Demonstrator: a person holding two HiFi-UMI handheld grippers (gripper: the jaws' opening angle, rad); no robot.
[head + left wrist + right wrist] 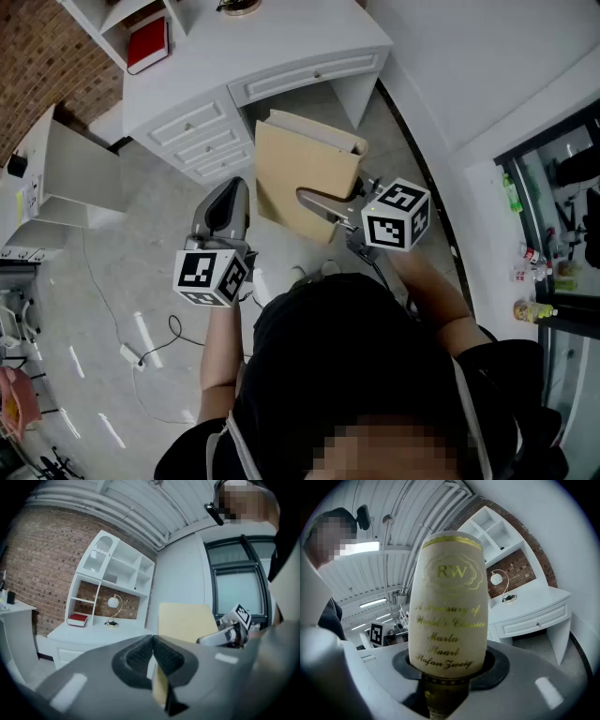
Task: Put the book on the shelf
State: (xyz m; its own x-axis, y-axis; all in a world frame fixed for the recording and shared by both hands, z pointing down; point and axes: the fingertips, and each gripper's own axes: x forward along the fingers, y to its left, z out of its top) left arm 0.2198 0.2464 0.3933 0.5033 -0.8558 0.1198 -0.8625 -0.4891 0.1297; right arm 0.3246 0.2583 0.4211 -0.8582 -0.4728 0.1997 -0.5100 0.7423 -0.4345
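A beige hardcover book (pixel 305 173) is held upright over the floor in front of the white desk (pixel 272 47). My right gripper (pixel 317 200) is shut on it, one jaw across the cover. In the right gripper view its gold-lettered spine (pixel 447 606) rises from between the pads (pixel 497 665). My left gripper (pixel 228 192) hangs to the left of the book, apart from it, shut with nothing in it. Its pads (pixel 140 653) meet in the left gripper view, where the book (pixel 185 620) and right gripper (pixel 225 634) show beyond. The white shelf unit (pixel 117 569) stands on the desk.
A red book (pixel 78 619) lies in a lower shelf compartment (pixel 147 42), and a round lamp (pixel 112 603) stands on the desk. A white cabinet (pixel 66 169) is at left and a cable (pixel 141 347) crosses the floor. A dark-framed window (pixel 553 216) with bottles is at right.
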